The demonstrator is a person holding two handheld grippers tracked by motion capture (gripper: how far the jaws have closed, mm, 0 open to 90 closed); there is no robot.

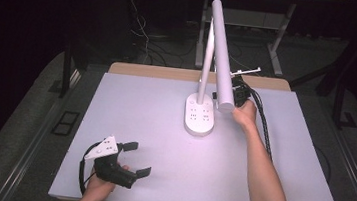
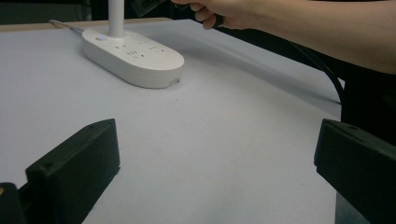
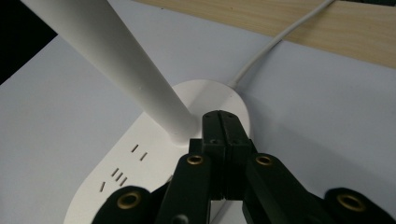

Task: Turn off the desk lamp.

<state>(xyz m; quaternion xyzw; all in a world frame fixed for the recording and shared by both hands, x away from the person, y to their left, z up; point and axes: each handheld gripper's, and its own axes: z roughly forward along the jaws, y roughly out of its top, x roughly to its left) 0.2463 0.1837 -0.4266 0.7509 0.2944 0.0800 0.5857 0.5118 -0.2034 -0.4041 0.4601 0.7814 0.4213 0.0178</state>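
A white desk lamp stands at the back middle of the table on a long socket-strip base (image 1: 200,117), with an upright pole (image 1: 205,68) and a long tubular head (image 1: 220,54). My right gripper (image 3: 223,117) is shut, its jaws pressed together with nothing between them. Its tips hover over the rear end of the base (image 3: 140,172), right beside the foot of the pole (image 3: 130,70); whether they touch the base I cannot tell. In the high view the lamp head partly hides that gripper (image 1: 215,95). My left gripper (image 1: 137,159) rests open near the front left, jaws wide apart (image 2: 219,140).
The lamp's white cable (image 3: 275,42) runs off the rear of the base toward the wooden table edge (image 3: 327,28). The person's right forearm (image 1: 263,180) crosses the right half of the white mat (image 1: 145,107). Black cables trail from the right gripper (image 1: 262,119).
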